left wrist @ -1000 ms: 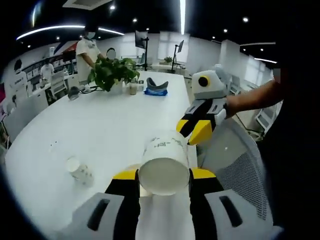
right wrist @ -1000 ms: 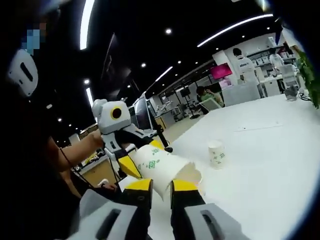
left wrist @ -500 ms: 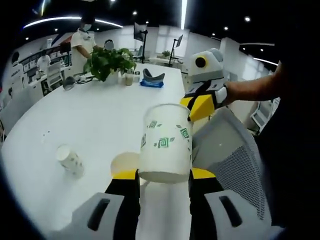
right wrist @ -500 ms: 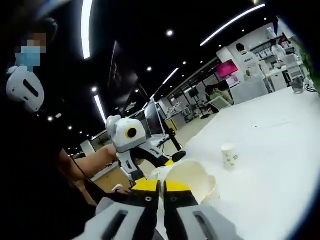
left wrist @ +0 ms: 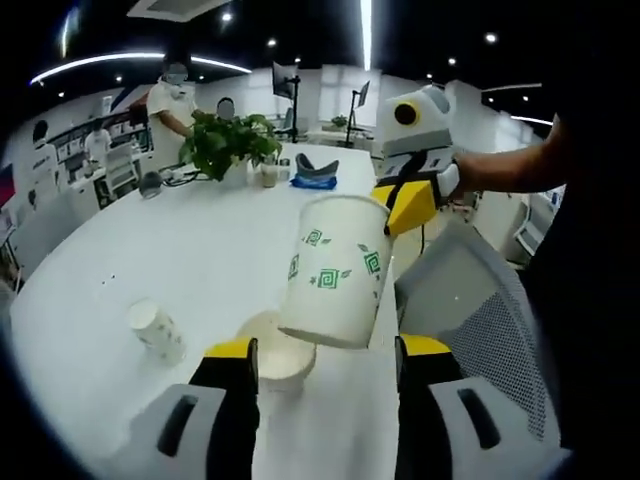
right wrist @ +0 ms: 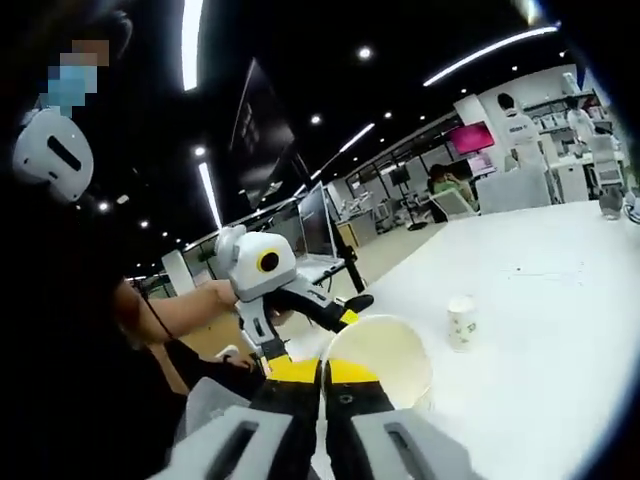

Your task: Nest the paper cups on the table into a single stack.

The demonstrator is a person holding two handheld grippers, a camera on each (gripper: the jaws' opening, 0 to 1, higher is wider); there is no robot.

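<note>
Standing cup [left wrist: 157,329]: upright on the table [left wrist: 200,250], far left, unstacked.
Left gripper [left wrist: 325,365]: jaws apart, clear of the cup.
Held cup [left wrist: 335,270]: rim pinched by right gripper [right wrist: 322,372], jaws together; hangs above bottom cup [left wrist: 272,348], apparently for nesting.

Both grippers alike: left gripper [left wrist: 322,362] w/ grey plastic body, black inner jaws, yellow tips; right gripper [right wrist: 321,372] same grey/black/yellow, white housing behind; person in dark clothing, bare forearm, thin cable along it.
</note>
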